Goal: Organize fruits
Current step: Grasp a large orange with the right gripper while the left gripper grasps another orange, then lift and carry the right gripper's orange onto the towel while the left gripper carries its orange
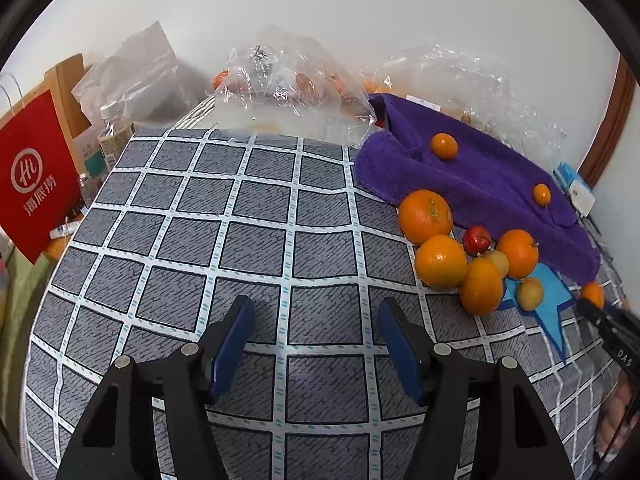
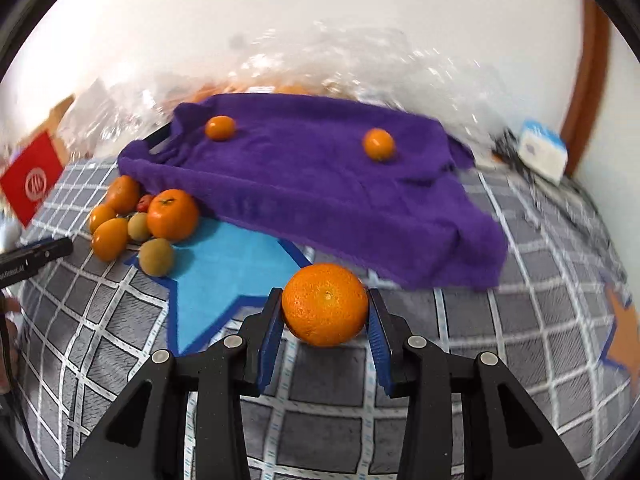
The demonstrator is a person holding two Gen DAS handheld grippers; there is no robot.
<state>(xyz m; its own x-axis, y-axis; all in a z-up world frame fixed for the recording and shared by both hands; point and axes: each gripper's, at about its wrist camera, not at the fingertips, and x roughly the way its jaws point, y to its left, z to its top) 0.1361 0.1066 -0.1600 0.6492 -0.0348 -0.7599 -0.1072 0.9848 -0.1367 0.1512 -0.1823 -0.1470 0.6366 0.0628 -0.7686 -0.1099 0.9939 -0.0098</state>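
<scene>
Right claw (image 2: 325, 312) clamped on a large orange (image 2: 325, 304), blue pads pressed to its two sides; fruit round, with no long axis, pitted skin, stem dimple facing the camera. Held just above a grey quilted cover (image 2: 320, 420) with a white grid, beside a blue star patch (image 2: 224, 272). Beyond, a purple terry towel (image 2: 320, 192) draped over a raised form, carrying two small oranges (image 2: 220, 128) well apart. At the towel's left edge, a touching cluster of oranges (image 2: 173, 214), two dull yellow-green round fruits (image 2: 156, 257) and one small red fruit (image 2: 145, 202).

Left claw (image 1: 316, 344) open, nothing between its blue pads, poised over bare grid cover. Same fruit cluster to its right. At the far edge, crumpled clear plastic bags (image 1: 288, 80); at left, a red paper bag (image 1: 36, 176) and plastic bottles (image 1: 114, 132). Plain white wall (image 1: 320, 0) behind, brown wood trim (image 1: 616, 120) at right.
</scene>
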